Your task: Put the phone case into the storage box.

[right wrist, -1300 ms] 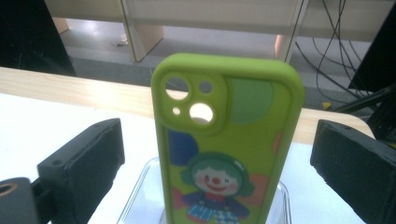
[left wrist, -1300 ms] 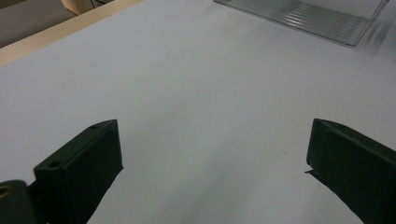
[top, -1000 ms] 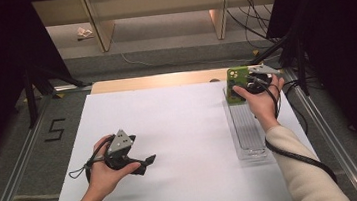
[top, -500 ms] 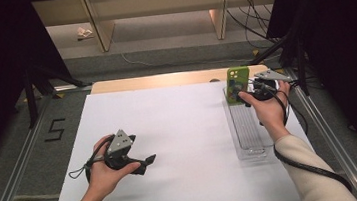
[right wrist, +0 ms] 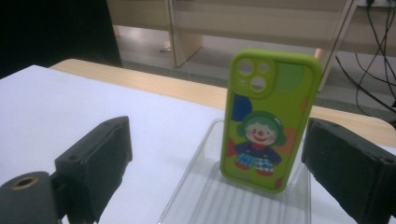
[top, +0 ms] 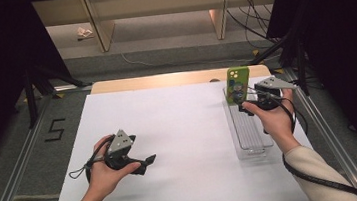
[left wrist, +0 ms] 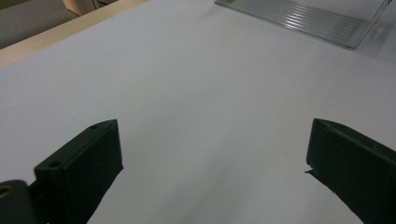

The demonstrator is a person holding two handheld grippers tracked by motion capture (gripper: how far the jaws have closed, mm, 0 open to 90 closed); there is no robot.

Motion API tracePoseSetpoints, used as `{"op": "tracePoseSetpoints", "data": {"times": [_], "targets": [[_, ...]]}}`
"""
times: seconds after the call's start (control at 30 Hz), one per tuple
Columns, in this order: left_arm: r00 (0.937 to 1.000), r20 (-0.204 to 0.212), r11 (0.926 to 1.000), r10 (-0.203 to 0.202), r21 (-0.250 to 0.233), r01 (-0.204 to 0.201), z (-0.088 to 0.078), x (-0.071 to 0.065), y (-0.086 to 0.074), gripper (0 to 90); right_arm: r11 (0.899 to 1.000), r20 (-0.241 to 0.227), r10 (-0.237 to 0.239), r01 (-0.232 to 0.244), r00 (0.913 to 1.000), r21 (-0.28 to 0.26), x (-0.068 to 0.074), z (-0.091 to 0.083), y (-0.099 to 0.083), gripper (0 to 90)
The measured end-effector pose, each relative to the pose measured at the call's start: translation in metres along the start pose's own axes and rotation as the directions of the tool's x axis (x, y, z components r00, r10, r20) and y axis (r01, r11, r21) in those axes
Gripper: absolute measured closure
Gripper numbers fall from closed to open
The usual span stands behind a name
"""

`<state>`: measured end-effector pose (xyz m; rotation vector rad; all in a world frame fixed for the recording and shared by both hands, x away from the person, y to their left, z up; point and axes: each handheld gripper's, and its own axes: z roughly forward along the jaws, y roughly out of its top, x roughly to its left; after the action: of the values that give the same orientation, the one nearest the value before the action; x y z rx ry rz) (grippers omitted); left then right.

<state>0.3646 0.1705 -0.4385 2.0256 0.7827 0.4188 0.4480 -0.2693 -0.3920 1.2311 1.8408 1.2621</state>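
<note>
Phone case (right wrist: 269,121), green with a clown print, stands upright at the far end of the clear ridged tray (top: 253,138) near the surface's (top: 179,130) right edge, just beyond the released right gripper (top: 253,103), which has let go and drawn back. Left gripper (top: 145,163) rests spread near the front-left corner.

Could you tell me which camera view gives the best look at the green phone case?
The right gripper view: the phone case stands upright and close, its clown print clear. The high view shows it small, at the clear tray's far end.
</note>
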Motion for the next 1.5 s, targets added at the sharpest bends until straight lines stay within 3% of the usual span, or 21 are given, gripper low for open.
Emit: {"op": "tracePoseSetpoints", "data": {"times": [0.33, 0.43, 0.87, 1.5], "targets": [[1.0000, -0.002, 1.0000, -0.001, -0.002, 0.001, 0.000, 0.000, 0.000, 3.2, 1.000, -0.069, -0.023, 0.022, 0.9974, -0.008, 0.010, -0.011, -0.003, 9.9], [1.0000, -0.004, 1.0000, -0.004, -0.004, 0.004, -0.001, 0.001, 0.000, 3.2, 1.000, -0.094, -0.009, 0.008, 0.9955, -0.009, 0.012, -0.014, -0.006, 10.0], [1.0000, -0.007, 1.0000, -0.001, -0.005, 0.001, -0.001, 0.001, 0.000, 3.2, 0.998, -0.154, -0.058, 0.055, 0.9863, -0.022, 0.022, -0.034, -0.014, 10.0], [0.9999, -0.009, 1.0000, -0.006, -0.005, 0.006, -0.001, 0.002, 0.000, 3.2, 0.996, -0.182, -0.094, 0.092, 0.9788, -0.020, 0.026, -0.056, -0.029, 10.1]]}}
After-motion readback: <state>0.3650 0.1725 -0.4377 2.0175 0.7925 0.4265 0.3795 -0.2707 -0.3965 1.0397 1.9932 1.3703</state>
